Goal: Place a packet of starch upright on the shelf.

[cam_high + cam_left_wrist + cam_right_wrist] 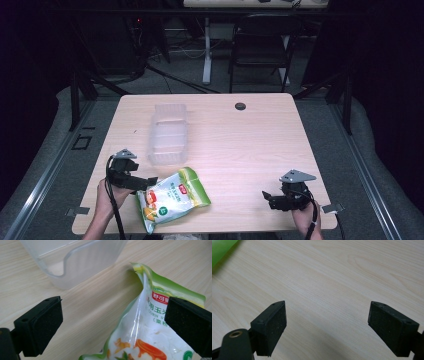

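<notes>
**Left gripper open at snack bag, right gripper idle**

The left gripper (145, 181) is held at the near-left of the table (250, 150), jaws spread wide, nothing clamped. In the left gripper view, the snack bag (140, 335) is seen between the jaws, its upper edge close to the right jaw; contact cannot be told. The bag, green-edged with white front and printed food, is laid flat near the table's front edge, just in front of the clear plastic container (169, 134). The container is stood empty, its near wall seen just beyond the bag's top corner. The right gripper (267, 196) is held low at the near-right, well apart from the bag, jaws wide open over bare wood.
</notes>
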{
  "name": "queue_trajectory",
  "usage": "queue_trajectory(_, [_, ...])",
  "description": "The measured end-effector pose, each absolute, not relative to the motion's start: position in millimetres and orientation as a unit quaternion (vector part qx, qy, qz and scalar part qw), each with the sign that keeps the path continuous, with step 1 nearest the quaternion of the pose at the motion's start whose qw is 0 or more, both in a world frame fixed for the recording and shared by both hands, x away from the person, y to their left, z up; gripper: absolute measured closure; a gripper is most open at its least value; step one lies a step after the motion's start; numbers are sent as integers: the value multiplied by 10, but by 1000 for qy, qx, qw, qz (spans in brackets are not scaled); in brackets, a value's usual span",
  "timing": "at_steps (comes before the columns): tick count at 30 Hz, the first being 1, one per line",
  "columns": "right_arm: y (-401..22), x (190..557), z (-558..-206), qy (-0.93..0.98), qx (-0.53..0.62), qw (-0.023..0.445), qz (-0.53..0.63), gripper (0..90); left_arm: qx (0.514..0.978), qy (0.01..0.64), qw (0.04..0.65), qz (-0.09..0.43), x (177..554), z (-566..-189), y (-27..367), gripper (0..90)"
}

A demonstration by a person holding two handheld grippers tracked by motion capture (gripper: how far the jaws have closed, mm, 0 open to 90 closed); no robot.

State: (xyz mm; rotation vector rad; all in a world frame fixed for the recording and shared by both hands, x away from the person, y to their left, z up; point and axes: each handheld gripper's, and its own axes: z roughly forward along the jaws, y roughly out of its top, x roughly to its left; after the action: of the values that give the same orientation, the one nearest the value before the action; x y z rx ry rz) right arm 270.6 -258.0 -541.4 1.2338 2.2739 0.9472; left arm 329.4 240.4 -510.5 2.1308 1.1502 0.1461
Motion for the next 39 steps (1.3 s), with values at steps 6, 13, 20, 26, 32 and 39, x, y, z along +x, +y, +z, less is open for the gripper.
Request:
queue_trajectory(6, [-2592,2704,-5429,806,446,189,340,148,831,426,355,38,3362,-5127,2235,69])
queue_trajectory(13, [-2593,2683,-5420,809,443,192,335,148,852,390,349,30,3404,-5140,2012,146])
queue_trajectory(20, [-2584,2679,-5419,809,442,189,337,147,857,382,345,21,3459,-5177,1897,187])
queue_trajectory(26, [-2585,2696,-5431,808,443,189,338,148,868,367,334,7,3531,-5228,1779,270])
queue_trajectory(32, [-2574,2678,-5414,813,437,185,337,147,876,365,316,-14,3594,-5285,1667,304])
queue_trajectory(39, [-2567,2686,-5423,815,435,186,335,148,884,368,289,-20,3665,-5355,1605,321])
